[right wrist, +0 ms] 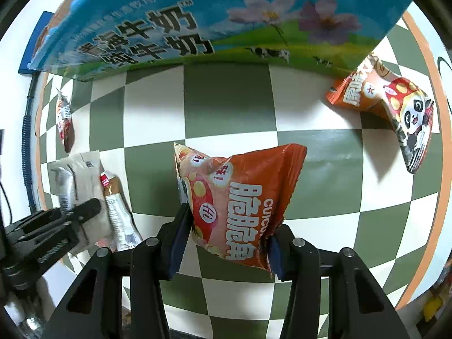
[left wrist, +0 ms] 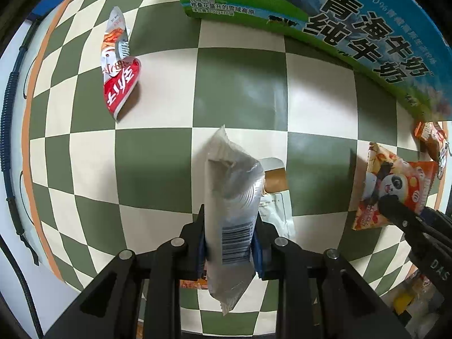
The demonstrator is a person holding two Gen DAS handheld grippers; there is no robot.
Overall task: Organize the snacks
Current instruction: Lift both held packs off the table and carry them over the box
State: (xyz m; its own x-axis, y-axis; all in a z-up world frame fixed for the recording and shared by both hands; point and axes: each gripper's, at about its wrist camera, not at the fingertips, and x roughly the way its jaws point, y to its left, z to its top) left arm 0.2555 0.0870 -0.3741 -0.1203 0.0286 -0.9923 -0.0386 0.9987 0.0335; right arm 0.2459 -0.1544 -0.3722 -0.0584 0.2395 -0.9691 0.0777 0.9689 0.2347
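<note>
My left gripper (left wrist: 229, 243) is shut on a silver snack packet (left wrist: 231, 197) with a barcode, held upright above the checkered cloth; it also shows in the right wrist view (right wrist: 70, 180). My right gripper (right wrist: 226, 243) is shut on an orange panda snack bag (right wrist: 240, 197), lifted off the table; that bag also shows in the left wrist view (left wrist: 389, 186). A red and white packet (left wrist: 118, 67) lies at the far left. Another orange panda bag (right wrist: 392, 107) lies at the right. A white and brown packet (left wrist: 275, 195) lies under the silver one.
A blue and green milk carton box (left wrist: 339, 19) stands at the back of the green and white checkered cloth (left wrist: 240, 84); it also fills the top of the right wrist view (right wrist: 197, 22). A black ribbed cable (left wrist: 8, 107) runs along the left table edge.
</note>
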